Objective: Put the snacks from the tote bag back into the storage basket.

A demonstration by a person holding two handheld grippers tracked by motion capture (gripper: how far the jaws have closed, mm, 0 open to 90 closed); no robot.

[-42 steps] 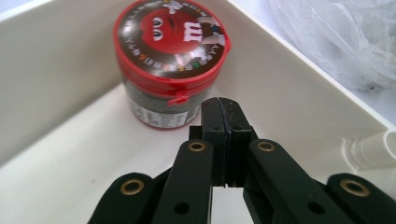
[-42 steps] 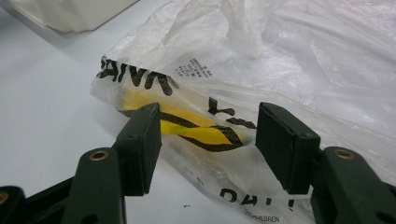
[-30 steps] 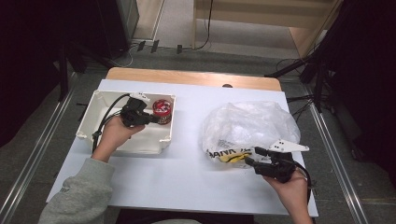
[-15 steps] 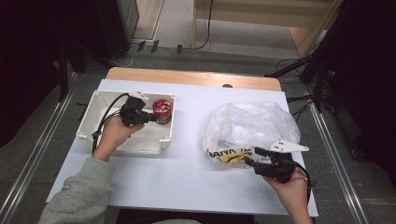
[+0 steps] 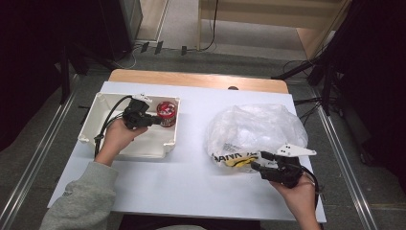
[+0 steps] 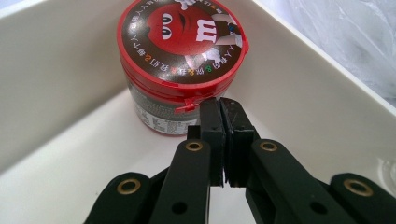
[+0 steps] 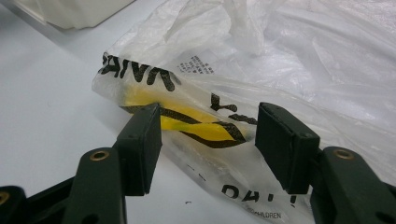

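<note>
Jaws of the left gripper (image 6: 223, 140) are pressed together just short of the red-lidded M&M's jar (image 6: 180, 60) standing in the white tray (image 5: 91, 125), while the right gripper (image 7: 210, 149) is held spread around the plastic bag (image 7: 261, 70) edge on the bench (image 5: 191, 182).

red-lidded candy jar (image 6: 180, 65) upright in white bin (image 5: 143, 146)

Tray (image 5: 143, 146) sits on the left half of the surface (image 5: 191, 182), with the jar (image 5: 166, 113) upright inside it at its far right corner. Plastic bag (image 5: 253, 127) lies on the right half, well apart from the tray.
</note>
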